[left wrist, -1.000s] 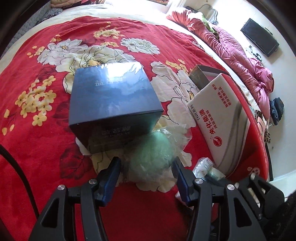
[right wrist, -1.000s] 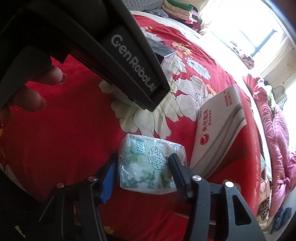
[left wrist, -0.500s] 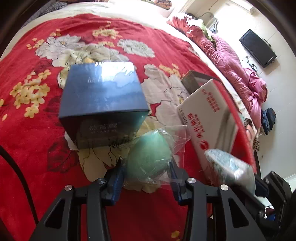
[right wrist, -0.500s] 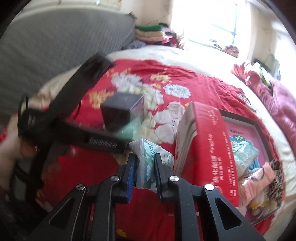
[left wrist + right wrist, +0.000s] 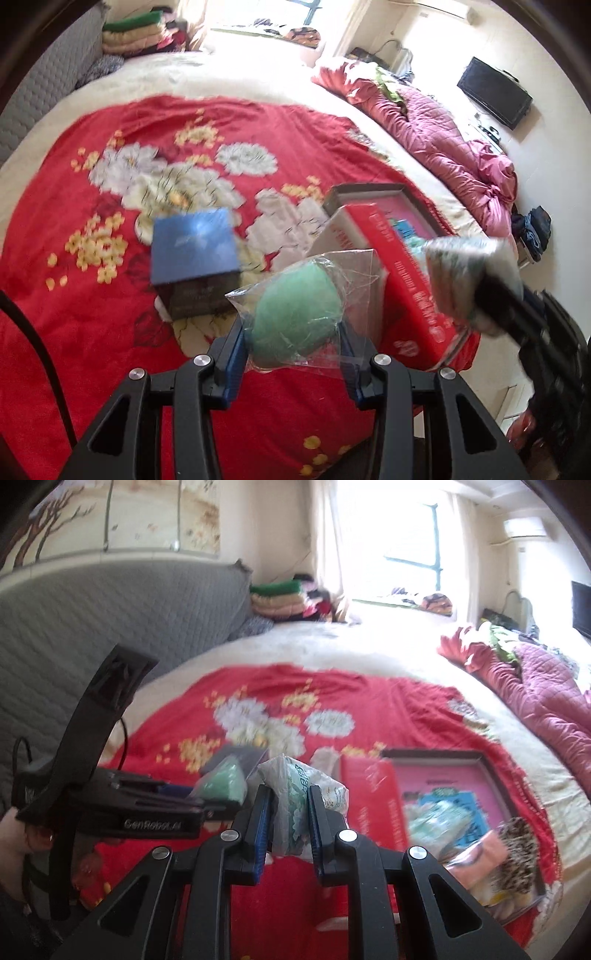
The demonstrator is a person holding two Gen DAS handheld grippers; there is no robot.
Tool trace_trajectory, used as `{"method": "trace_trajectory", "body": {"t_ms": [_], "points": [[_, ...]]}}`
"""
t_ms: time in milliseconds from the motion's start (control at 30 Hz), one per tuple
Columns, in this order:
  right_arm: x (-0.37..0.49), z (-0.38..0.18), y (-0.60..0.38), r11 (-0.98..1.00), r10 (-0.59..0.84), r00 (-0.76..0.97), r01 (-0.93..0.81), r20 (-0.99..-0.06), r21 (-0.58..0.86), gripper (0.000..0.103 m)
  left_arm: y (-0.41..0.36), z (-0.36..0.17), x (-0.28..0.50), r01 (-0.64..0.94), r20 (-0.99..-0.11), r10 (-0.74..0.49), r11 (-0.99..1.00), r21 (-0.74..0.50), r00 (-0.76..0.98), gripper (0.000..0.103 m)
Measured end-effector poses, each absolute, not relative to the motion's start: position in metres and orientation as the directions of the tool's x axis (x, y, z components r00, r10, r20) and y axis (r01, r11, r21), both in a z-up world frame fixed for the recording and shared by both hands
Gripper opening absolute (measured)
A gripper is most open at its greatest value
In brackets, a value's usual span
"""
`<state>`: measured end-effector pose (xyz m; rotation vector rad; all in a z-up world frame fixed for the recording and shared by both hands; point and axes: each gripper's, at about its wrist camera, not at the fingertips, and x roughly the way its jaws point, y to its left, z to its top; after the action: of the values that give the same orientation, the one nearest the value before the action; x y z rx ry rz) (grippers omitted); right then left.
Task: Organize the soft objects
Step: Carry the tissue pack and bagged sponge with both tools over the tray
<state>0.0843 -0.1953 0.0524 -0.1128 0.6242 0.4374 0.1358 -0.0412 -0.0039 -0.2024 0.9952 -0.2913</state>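
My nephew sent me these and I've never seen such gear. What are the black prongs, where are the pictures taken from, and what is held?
No robot here: a person holds hand tongs in each hand, with a camera on each looking along its prongs. The left tongs grip a green soft ball in a clear bag. The right tongs pinch a pack of tissues. Below lies a bed with a red flowered blanket, a dark blue box, and an open red box holding soft items.
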Motion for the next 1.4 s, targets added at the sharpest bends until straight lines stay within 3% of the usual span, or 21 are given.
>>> {"method": "trace_trajectory", "body": {"t_ms": [433,800,1033,1400], "points": [[0.077,0.108,-0.305,0.973,0.226,0.854,-0.216,-0.469,0.076,0.02,-0.149,0.052,0.143,0.314,-0.76,-0.389,0.915,-0.253,0.521,0.044],[0.076,0.116,-0.372,0.989,0.135,0.893,-0.098,-0.43,0.107,0.02,-0.226,0.046,0.161,0.394,-0.785,-0.397,0.894,-0.213,0.475,0.044],[0.084,0.103,-0.392,0.991,0.106,0.89,-0.058,-0.444,0.121,0.02,-0.254,0.027,0.171,0.419,-0.814,-0.38,0.888,-0.189,0.439,0.044],[0.112,0.057,-0.402,0.997,0.058,0.831,-0.022,-0.553,0.073,0.02,-0.276,0.002,0.182,0.431,-0.844,-0.343,0.889,-0.152,0.411,0.044]]}}
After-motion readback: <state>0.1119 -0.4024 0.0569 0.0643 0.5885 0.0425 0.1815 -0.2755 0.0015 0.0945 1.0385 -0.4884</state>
